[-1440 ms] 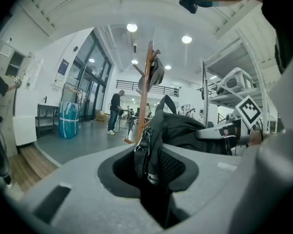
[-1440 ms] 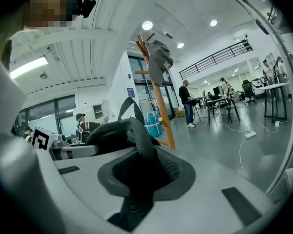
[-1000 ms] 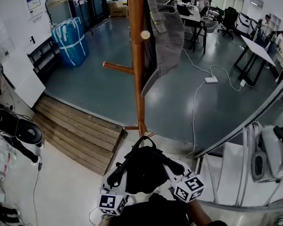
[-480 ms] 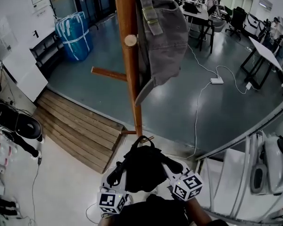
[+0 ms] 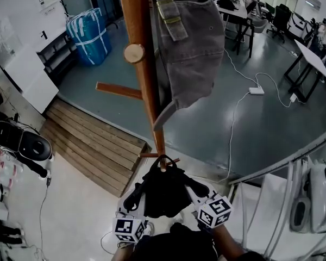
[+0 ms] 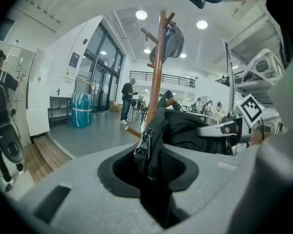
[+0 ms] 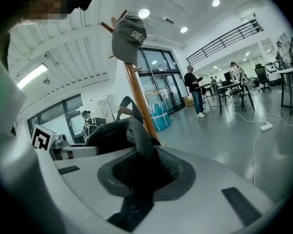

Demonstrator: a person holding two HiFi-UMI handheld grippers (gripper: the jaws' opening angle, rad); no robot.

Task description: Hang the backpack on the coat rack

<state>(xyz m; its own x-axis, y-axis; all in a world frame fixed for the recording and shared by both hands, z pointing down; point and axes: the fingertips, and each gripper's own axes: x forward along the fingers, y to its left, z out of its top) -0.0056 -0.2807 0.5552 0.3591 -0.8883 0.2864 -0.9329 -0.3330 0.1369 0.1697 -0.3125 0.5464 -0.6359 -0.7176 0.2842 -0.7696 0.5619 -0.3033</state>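
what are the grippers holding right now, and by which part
Both hold the black backpack: the left hand-held gripper is shut on a strap at its metal buckle, the right hand-held gripper on a padded shoulder strap.

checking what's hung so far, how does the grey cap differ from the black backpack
The cap is grey; the backpack is black. The cap hangs high on the coat rack; the backpack is not on the rack but is held in front of it by its straps, in the left tool and the right tool. The cap has a brim pointing down; the backpack has straps and a top loop. Both are soft fabric.
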